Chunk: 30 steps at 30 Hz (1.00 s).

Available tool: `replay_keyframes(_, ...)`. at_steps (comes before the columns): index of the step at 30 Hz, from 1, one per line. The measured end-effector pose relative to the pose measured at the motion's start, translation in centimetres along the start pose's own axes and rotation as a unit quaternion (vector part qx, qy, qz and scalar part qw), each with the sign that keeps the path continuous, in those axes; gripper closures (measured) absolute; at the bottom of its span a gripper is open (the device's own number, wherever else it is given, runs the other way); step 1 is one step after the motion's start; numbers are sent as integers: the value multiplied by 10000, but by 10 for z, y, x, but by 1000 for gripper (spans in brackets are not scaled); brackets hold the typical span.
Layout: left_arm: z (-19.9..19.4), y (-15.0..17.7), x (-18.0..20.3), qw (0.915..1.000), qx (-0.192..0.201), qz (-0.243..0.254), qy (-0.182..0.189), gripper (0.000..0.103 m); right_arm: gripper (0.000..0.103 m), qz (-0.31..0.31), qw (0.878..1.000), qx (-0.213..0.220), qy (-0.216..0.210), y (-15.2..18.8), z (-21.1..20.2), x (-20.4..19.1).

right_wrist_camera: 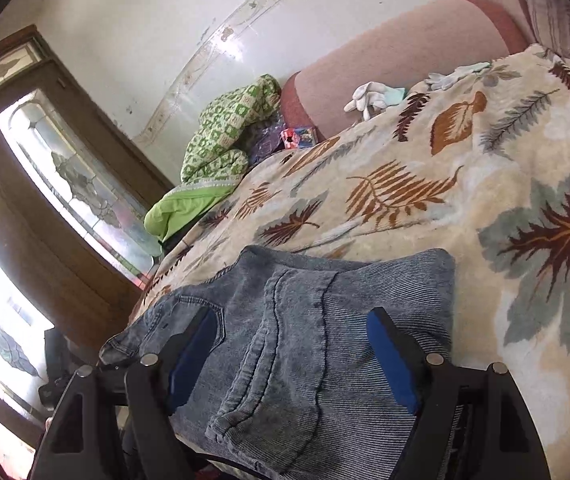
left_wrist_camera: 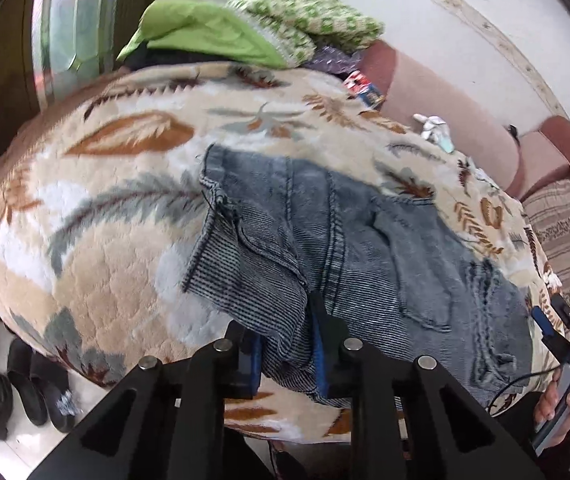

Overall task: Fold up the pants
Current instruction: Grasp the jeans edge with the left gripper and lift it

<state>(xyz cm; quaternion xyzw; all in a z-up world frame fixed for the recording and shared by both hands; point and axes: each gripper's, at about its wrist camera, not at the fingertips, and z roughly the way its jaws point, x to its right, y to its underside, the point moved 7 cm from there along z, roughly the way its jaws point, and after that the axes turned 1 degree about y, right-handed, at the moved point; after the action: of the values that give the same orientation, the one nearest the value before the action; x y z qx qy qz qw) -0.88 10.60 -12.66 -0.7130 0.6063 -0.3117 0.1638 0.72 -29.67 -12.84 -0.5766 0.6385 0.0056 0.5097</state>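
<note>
Item: denim pants (right_wrist_camera: 305, 344), lying on the leaf-print blanket (right_wrist_camera: 425, 184) at its near edge, already doubled into a compact stack with pocket and seams uppermost. Left claw (left_wrist_camera: 287, 348): closed on a ribbed fold at the near edge of the pants. Right claw (right_wrist_camera: 293, 356): fingers spread wide over the pants, holding nothing. Progress, as judged: folding well advanced; the pinched flap is not yet laid flat, and a final fold may remain.
</note>
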Motion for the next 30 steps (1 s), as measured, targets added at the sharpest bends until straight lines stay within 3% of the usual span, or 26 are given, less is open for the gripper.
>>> replay_keyframes(7, -37, -19, 65, 9958, 378, 786, 270, 82, 23, 732, 9964, 433, -15, -17, -22, 28)
replay_keyframes(13, -53, -22, 144, 9830, 500, 1639, 664, 82, 23, 1532, 9815, 1112, -302, -37, -62, 58)
replay_keyframes(16, -53, -16, 194, 9719, 450, 2111, 942, 82, 22, 2019, 9595, 1469, -1306, -49, -87, 69)
replay_keyframes(18, -48, -6, 229, 9622, 350, 2441, 1157, 82, 22, 2303, 9317, 1753, -2194, -57, -108, 76)
replay_keyframes(20, -39, 10, 265, 9500, 180, 2808, 1352, 82, 22, 2524, 9051, 1967, -2800, -62, -126, 86)
replay_keyframes(23, -13, 42, 313, 9306, -178, 3282, 1611, 82, 22, 2904, 8776, 2279, -3057, -63, -143, 112)
replay_keyframes(26, 31, 78, 348, 9146, -685, 3616, 1676, 82, 22, 3238, 8616, 2319, -3147, -61, -145, 131)
replay_keyframes(28, 63, 99, 357, 9138, -1127, 3571, 1572, 83, 22, 3282, 8613, 2254, -3156, -60, -142, 133)
replay_keyframes(30, 74, 110, 358, 9125, -1225, 3586, 1540, 82, 22, 3191, 8696, 2150, -3095, -61, -139, 128)
